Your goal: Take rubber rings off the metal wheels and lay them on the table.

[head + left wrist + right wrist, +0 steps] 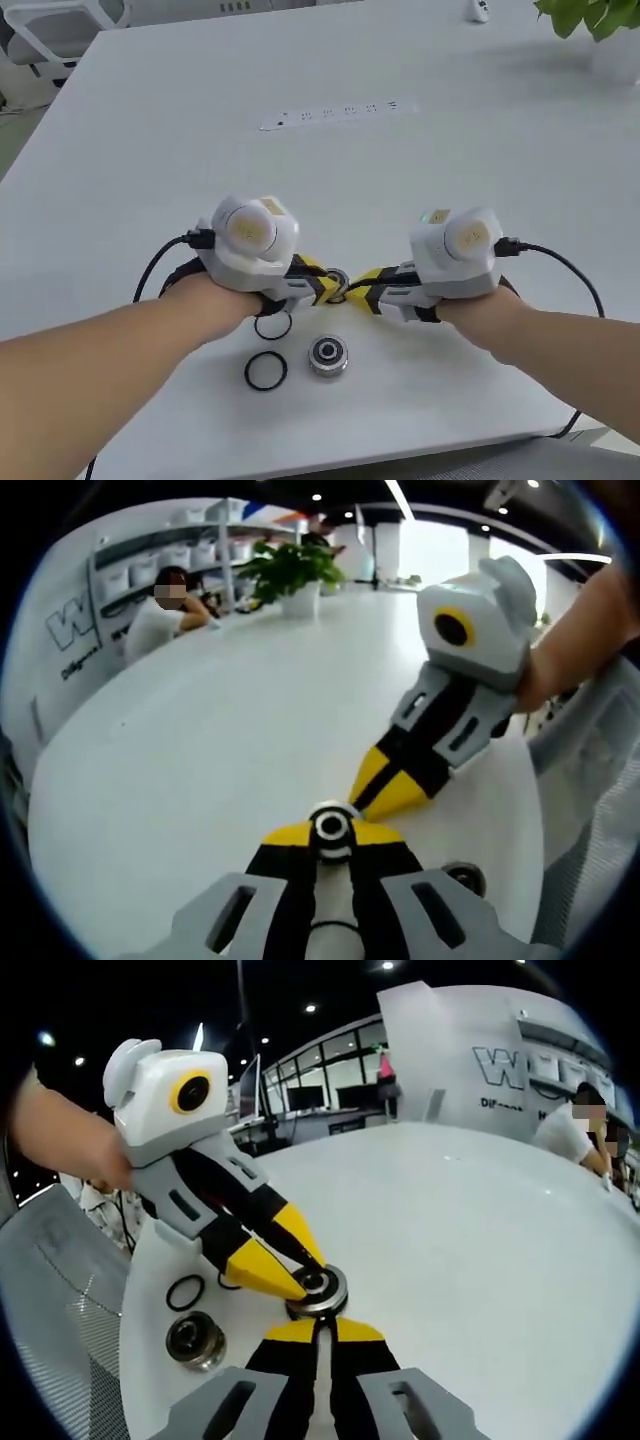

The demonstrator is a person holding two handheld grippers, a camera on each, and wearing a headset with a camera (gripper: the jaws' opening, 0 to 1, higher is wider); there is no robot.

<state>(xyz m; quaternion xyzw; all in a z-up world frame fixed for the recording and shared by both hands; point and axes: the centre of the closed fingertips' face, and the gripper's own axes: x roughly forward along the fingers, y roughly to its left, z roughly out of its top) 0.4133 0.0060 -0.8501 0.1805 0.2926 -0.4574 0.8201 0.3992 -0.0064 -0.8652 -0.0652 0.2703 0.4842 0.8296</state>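
Both grippers meet over the table around a metal wheel [337, 283] held off the surface. My left gripper [326, 288] is shut on that wheel [330, 823], seen edge-on between its yellow tips [290, 833]. My right gripper [318, 1328] has its jaws together at the wheel's [322, 1290] rim, where the black rubber ring sits, and it comes in from the right [360, 291]. A second metal wheel [328, 355] rests on the table below them. Two loose black rings lie beside it, one [265, 370] in full view, the other [272, 325] partly under my left hand.
The white table [300, 180] stretches far ahead, with a power-socket strip [328, 113] set in its middle. A potted plant [590, 18] stands at the far right corner. The table's front edge [400, 455] runs close below the loose wheel. A person [165, 615] sits at the far side.
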